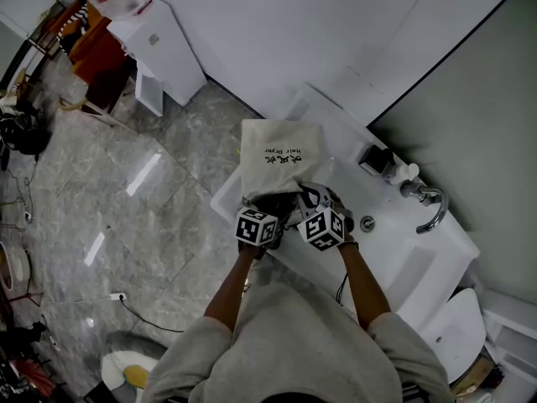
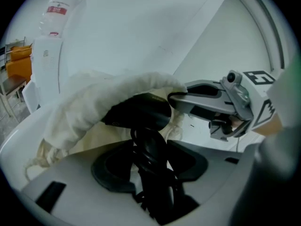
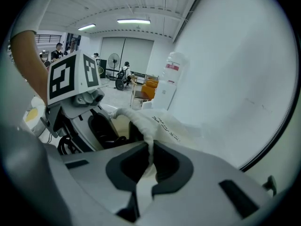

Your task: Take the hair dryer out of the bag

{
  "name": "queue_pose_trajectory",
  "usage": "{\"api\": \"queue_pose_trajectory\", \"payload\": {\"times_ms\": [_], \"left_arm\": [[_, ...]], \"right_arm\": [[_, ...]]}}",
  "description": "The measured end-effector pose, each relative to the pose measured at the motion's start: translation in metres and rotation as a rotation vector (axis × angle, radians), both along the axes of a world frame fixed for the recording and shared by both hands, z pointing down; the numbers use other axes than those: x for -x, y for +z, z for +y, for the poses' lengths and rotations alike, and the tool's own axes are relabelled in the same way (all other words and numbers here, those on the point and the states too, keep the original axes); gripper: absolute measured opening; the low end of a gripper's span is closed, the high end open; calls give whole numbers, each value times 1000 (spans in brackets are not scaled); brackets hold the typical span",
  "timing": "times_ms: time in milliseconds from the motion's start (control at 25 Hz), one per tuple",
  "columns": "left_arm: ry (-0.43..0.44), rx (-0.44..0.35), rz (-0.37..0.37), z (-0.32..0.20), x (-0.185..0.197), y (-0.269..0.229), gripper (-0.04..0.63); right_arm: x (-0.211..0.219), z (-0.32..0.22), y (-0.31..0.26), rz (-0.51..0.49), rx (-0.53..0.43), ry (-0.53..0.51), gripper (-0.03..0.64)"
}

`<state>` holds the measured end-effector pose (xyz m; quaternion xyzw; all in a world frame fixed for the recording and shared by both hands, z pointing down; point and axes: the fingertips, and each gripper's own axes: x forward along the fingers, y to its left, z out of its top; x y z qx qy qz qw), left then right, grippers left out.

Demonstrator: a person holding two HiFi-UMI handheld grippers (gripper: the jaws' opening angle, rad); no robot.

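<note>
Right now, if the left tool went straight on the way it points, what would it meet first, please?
The hair dryer: its handle sits between the left tool's jaws, with its black body just ahead in the cloth bag's mouth.

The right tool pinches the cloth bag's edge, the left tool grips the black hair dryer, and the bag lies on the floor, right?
Not the floor: the head view shows the bag lying on the white sink counter. The right tool does pinch its edge and the left tool grips the hair dryer.
</note>
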<state>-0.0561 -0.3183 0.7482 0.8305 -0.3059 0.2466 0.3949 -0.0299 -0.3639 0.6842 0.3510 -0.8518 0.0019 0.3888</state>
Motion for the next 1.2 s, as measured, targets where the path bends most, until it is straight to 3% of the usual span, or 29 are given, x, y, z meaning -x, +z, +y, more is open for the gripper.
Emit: {"api": "queue_pose_trajectory", "payload": {"times_ms": [640,1200], "left_arm": [[47,-53,17,43,11,-29,221],[23,-210,96,66,19,-77,221]], "right_arm": [[-10,-13,-20,-39,-20,62,11],[-8,-20,-23,-159,63,67,11]]}}
